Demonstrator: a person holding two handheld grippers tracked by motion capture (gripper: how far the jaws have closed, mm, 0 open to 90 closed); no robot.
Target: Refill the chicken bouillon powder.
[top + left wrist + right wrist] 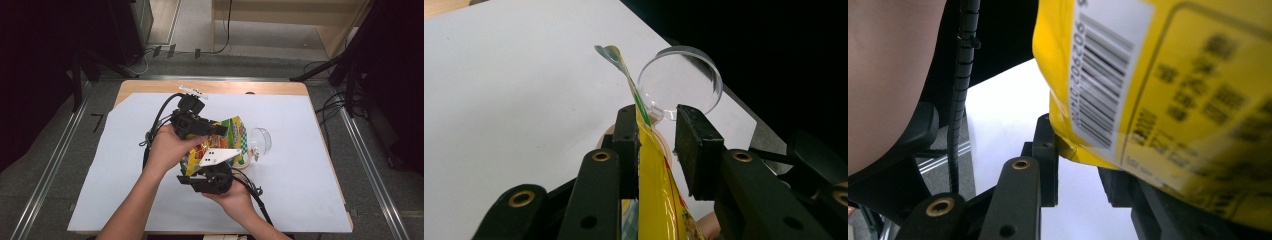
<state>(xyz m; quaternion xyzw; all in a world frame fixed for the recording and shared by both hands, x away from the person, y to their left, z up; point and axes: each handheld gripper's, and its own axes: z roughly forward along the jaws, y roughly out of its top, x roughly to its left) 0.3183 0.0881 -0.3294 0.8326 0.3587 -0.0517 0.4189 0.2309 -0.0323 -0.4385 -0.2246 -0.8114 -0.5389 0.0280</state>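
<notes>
Here, holding up a yellow snack bag (234,131) over the pale sheet (300,175) at the middle of the table (150,87), between 2 hand-held grippers. Running its long axis on a slant in the high view, from the near end by the person's right hand up and away to the far right. Pointing its flat sealed top edge at a clear round cup (261,140) just beside it on the sheet. Turning a barcode panel and 1 bottom corner toward the right gripper view. Lying tipped with its round mouth toward the left gripper view, showing the sheet through its clear wall.

Bracketing the bag's thin top seam with the left gripper (220,130), jaws standing narrowly apart: pressing the seam flat against 1 pad, leaving a plain gap to the other. Cradling the bottom corner with the right gripper (201,169), 1 pad touching the corner, the other jaw hiding beneath the bag, so not telling whether clamped or merely resting.
</notes>
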